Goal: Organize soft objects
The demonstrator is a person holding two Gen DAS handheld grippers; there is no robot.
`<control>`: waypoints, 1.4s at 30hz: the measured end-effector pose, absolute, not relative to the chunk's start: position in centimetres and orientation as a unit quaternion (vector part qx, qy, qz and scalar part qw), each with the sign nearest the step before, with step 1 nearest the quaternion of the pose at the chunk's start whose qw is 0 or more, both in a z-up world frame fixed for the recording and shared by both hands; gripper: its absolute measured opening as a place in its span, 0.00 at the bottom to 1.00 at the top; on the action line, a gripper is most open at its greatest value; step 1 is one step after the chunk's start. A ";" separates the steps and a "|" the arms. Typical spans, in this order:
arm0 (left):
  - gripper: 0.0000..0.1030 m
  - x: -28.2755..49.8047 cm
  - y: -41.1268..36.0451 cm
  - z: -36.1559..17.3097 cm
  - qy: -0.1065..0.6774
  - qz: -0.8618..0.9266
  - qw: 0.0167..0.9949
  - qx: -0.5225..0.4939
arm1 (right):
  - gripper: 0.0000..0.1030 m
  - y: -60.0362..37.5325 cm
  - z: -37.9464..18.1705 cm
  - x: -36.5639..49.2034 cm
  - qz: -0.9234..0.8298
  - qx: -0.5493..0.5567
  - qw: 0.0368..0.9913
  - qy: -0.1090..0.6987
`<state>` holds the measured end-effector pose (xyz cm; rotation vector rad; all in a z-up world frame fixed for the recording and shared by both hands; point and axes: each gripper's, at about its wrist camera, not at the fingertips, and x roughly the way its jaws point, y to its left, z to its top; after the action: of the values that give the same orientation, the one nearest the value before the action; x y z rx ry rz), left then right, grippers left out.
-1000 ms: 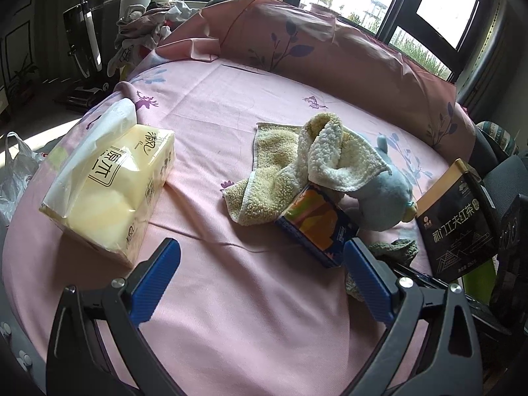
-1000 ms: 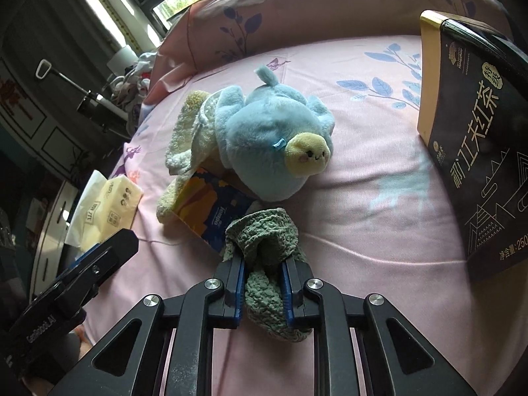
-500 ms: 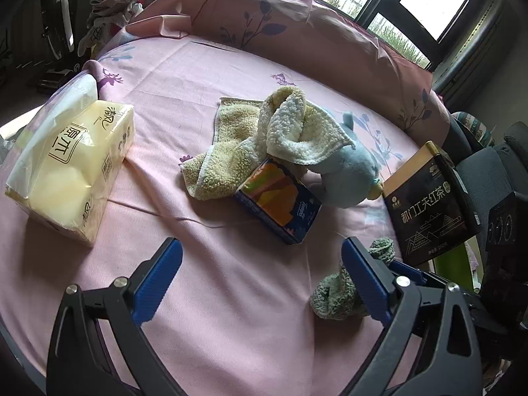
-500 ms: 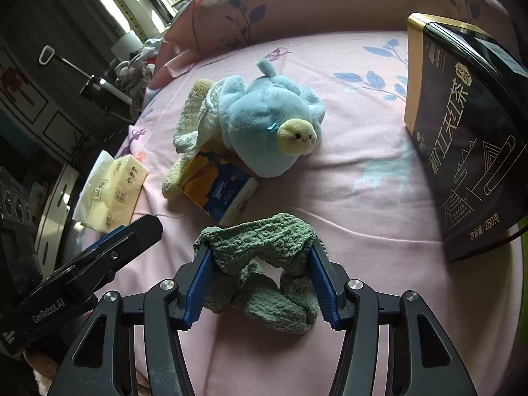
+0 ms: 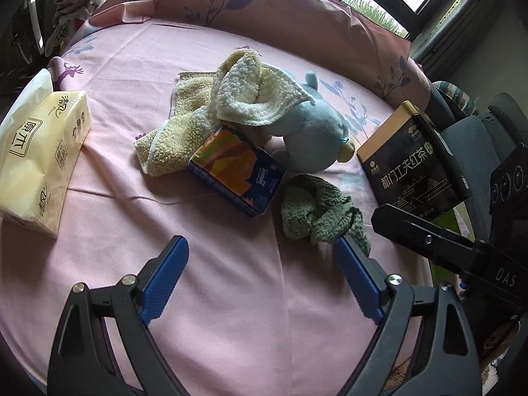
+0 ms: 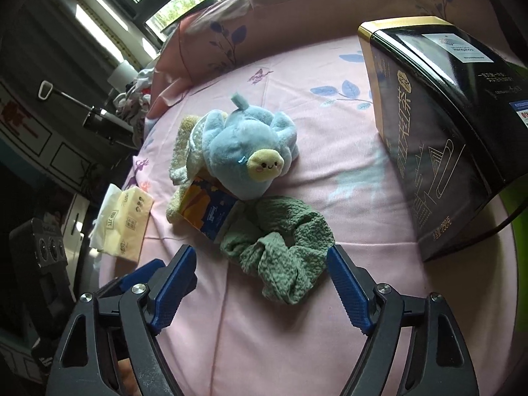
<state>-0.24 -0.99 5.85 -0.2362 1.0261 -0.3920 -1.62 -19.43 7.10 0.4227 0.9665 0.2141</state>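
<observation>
The green scrunchie (image 6: pixel 280 244) lies loose on the pink sheet (image 6: pixel 330 330), touching the small tissue pack (image 6: pixel 206 209) and just under the blue plush (image 6: pixel 247 151), with the cream towel (image 5: pixel 231 105) behind. The black tea box (image 6: pixel 439 151) stands right, the yellow tissue pack (image 5: pixel 36 151) left. The right gripper (image 6: pixel 260 264), clamped on the scrunchie a second ago, now gapes wide; the left gripper (image 5: pixel 260 257) hangs open too.

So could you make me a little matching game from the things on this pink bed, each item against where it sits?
Things:
1. green scrunchie
2. cream towel
3. black tea box
4. yellow tissue pack

Places:
A. draped over the blue plush
B. far left edge of the bed
C. right edge of the bed
D. just ahead of the right gripper's open jaws

Pairs: 1-D, 2-A, 3-C, 4-B
</observation>
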 end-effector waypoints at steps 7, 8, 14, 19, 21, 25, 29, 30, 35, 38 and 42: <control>0.77 0.0 -2.5 5.0 0.497 -0.202 0.836 -0.116 | 0.79 -20.2 6.5 -1.2 0.083 0.229 0.854 0.460; 0.72 -0.1 -2.8 5.0 0.496 -0.204 0.836 -0.115 | 0.79 -20.2 6.3 -1.1 0.080 0.233 0.852 0.462; 0.67 0.4 -4.6 4.0 0.503 -0.215 0.831 -0.102 | 0.75 -19.8 5.1 0.3 0.059 0.220 0.852 0.471; 0.63 0.9 -5.2 3.4 0.507 -0.222 0.826 -0.107 | 0.67 -20.0 4.4 1.2 0.034 0.187 0.850 0.491; 0.61 1.1 -5.3 3.3 0.506 -0.225 0.826 -0.106 | 0.65 -20.0 4.1 1.5 0.045 0.183 0.847 0.497; 0.57 1.6 -5.7 3.1 0.503 -0.223 0.828 -0.107 | 0.59 -20.2 3.2 2.2 0.054 0.197 0.835 0.511; 0.46 1.9 -6.4 2.9 0.496 -0.226 0.833 -0.096 | 0.45 -19.9 2.8 2.6 0.059 0.183 0.837 0.512; 0.40 1.9 -6.5 2.8 0.498 -0.235 0.829 -0.099 | 0.42 -19.9 2.8 2.6 0.065 0.186 0.835 0.513; 0.28 1.6 -7.5 2.6 0.494 -0.240 0.832 -0.078 | 0.32 -19.6 2.6 2.5 0.085 0.188 0.831 0.516; 0.25 1.5 -7.6 2.6 0.493 -0.242 0.832 -0.077 | 0.31 -19.3 2.5 2.3 0.098 0.195 0.829 0.515; 0.22 1.4 -7.5 2.7 0.492 -0.247 0.830 -0.096 | 0.31 -19.0 3.0 1.8 0.100 0.193 0.835 0.505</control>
<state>1.38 -7.51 2.71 -0.2043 1.0436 -0.5231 1.83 -18.98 3.00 0.4086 1.0694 0.2117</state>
